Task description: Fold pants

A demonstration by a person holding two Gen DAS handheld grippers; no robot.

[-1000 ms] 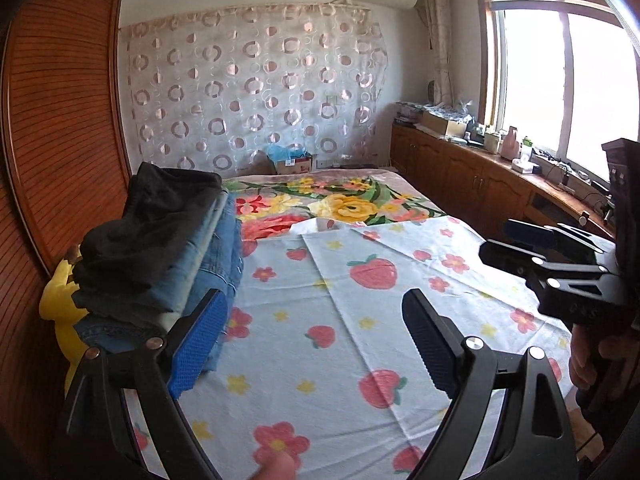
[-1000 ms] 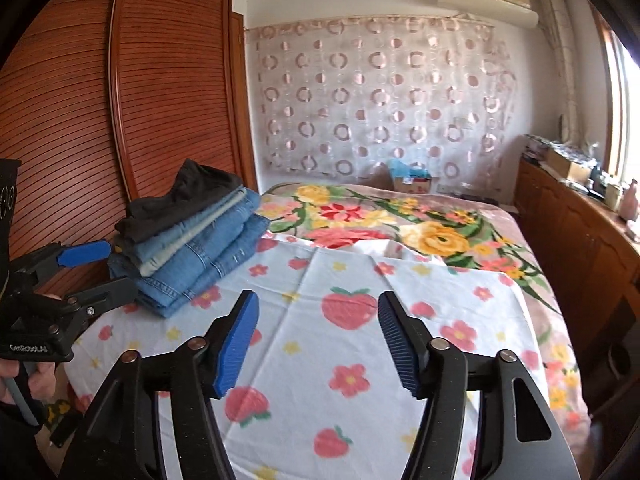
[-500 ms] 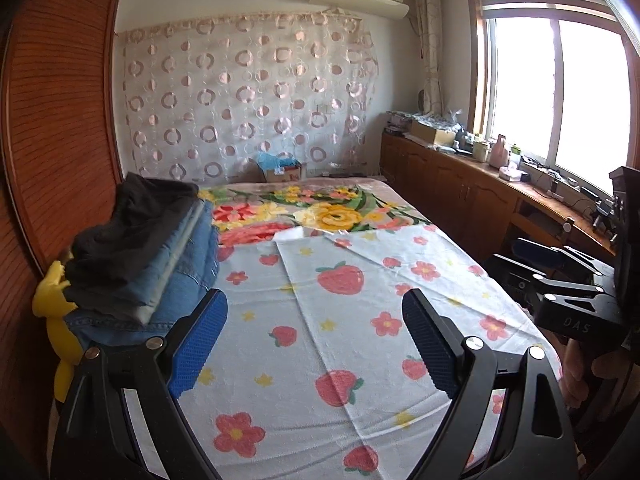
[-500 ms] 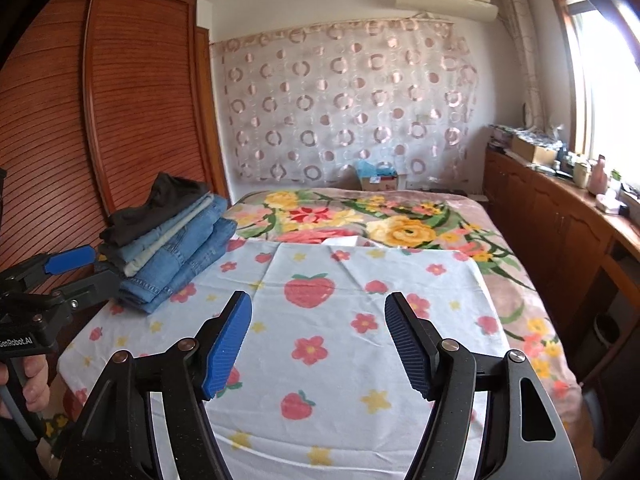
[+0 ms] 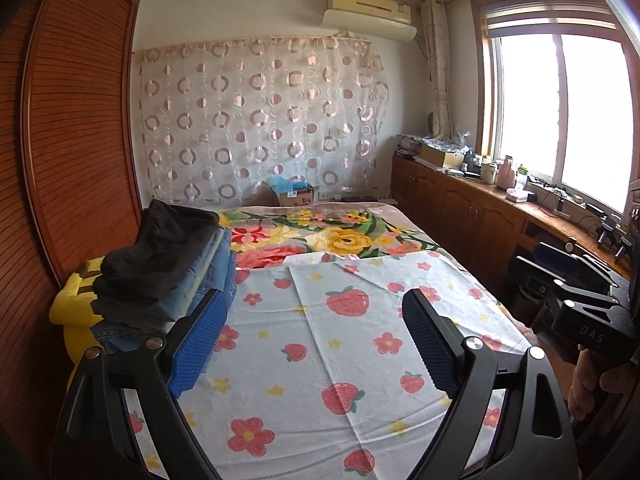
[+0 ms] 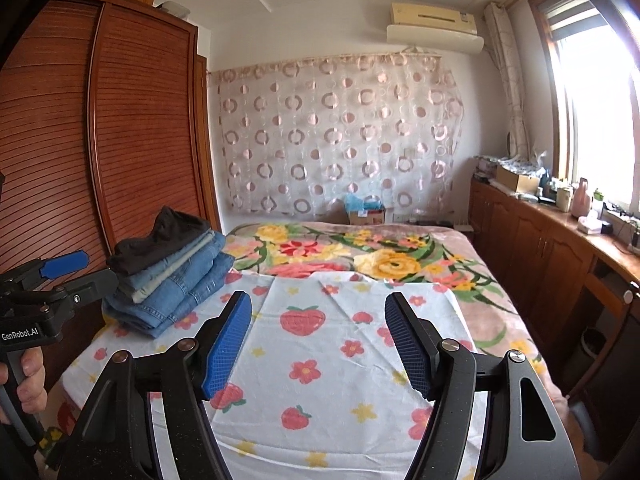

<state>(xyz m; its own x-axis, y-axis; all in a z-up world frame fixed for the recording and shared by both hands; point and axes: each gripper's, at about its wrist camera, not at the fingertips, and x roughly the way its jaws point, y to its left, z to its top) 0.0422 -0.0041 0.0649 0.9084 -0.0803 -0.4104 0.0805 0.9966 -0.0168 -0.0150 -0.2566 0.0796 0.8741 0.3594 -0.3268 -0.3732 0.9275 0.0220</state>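
A: Are the claws gripping anything?
B: No. The left gripper [image 5: 312, 344] and right gripper [image 6: 318, 344] are gaping empty over the sheet [image 5: 320, 360].
A: The pants?
B: They're sitting stacked [image 6: 172, 276] (black pair topmost) at the sheet's far-left corner.

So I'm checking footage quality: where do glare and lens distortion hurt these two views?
Left wrist view: the window is blown out white, and the wardrobe bows at the edge. Right wrist view: the window flares over the right side; the stack of folded pants stays sharp and evenly lit.
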